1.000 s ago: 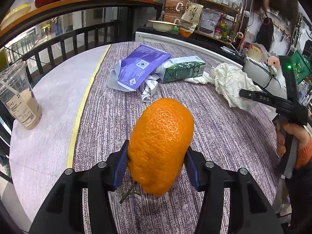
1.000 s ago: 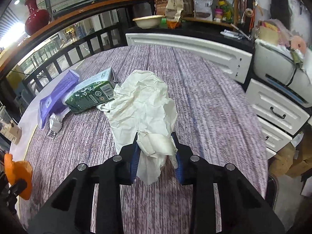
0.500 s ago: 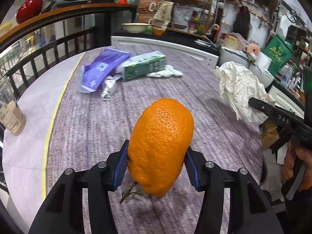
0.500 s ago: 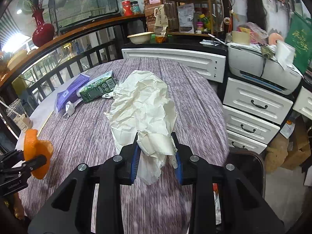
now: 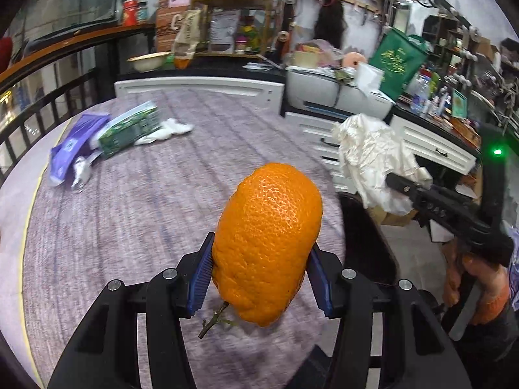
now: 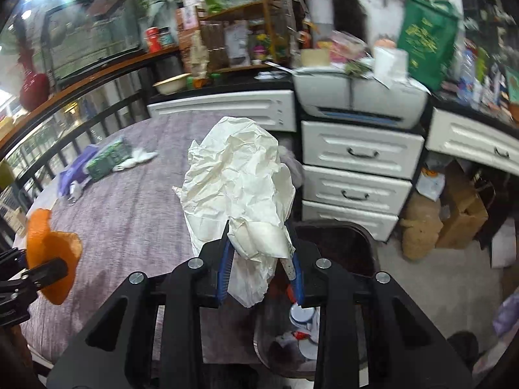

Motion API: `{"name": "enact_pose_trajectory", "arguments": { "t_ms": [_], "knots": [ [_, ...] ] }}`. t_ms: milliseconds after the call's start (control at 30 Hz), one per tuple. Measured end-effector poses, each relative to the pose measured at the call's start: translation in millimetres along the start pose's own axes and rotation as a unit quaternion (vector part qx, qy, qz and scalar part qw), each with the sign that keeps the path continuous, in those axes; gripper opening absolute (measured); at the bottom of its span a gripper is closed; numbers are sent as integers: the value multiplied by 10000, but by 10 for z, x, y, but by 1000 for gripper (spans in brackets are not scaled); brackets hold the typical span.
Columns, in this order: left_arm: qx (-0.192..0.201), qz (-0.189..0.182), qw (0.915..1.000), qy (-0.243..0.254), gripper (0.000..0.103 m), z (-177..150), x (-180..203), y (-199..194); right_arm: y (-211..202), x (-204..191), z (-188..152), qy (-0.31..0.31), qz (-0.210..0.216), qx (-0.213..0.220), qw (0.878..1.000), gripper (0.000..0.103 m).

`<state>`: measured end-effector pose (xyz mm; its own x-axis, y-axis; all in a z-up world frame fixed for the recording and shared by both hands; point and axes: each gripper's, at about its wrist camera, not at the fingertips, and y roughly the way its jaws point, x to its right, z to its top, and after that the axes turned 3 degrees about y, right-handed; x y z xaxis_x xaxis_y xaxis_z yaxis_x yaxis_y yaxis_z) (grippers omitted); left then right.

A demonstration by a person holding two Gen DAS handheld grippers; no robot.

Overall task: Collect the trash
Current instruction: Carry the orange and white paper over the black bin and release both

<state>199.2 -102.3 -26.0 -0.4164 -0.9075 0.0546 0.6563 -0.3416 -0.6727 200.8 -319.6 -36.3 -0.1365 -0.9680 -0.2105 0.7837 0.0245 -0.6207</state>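
white drawers (image 6: 360, 154), printer (image 6: 360, 99) above them, green bag (image 6: 425, 37), red vase (image 6: 34, 90), cream bowl (image 6: 170, 84)

Orange peel (image 5: 269, 243) pinched upright; crumpled white paper (image 6: 236, 188) held above bin (image 6: 353, 236).

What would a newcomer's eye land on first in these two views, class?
A bright orange peel fills the left wrist view, pinched in the left tongs above the purple tablecloth. In the right wrist view, crumpled white paper hangs from the right tongs, with a dark trash bin just beyond the table edge.
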Motion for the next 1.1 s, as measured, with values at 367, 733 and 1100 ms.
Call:
{"name": "enact_pose_trajectory", "arguments": {
  "t_ms": [367,733,1100],
  "knots": [
    [-157,-502,9962,689,52,118,786,336,806,686,-481,624,-568,-959,9918,30],
    [-502,-573,9918,1022,52,65,1105,687,1376,1006,-870,1113,-744,-1584,9783,60],
    [-1011,-653,9835,1350,52,-35,1447,1105,684,1380,-712,1513,-1271,-743,9775,72]
  ]
}}
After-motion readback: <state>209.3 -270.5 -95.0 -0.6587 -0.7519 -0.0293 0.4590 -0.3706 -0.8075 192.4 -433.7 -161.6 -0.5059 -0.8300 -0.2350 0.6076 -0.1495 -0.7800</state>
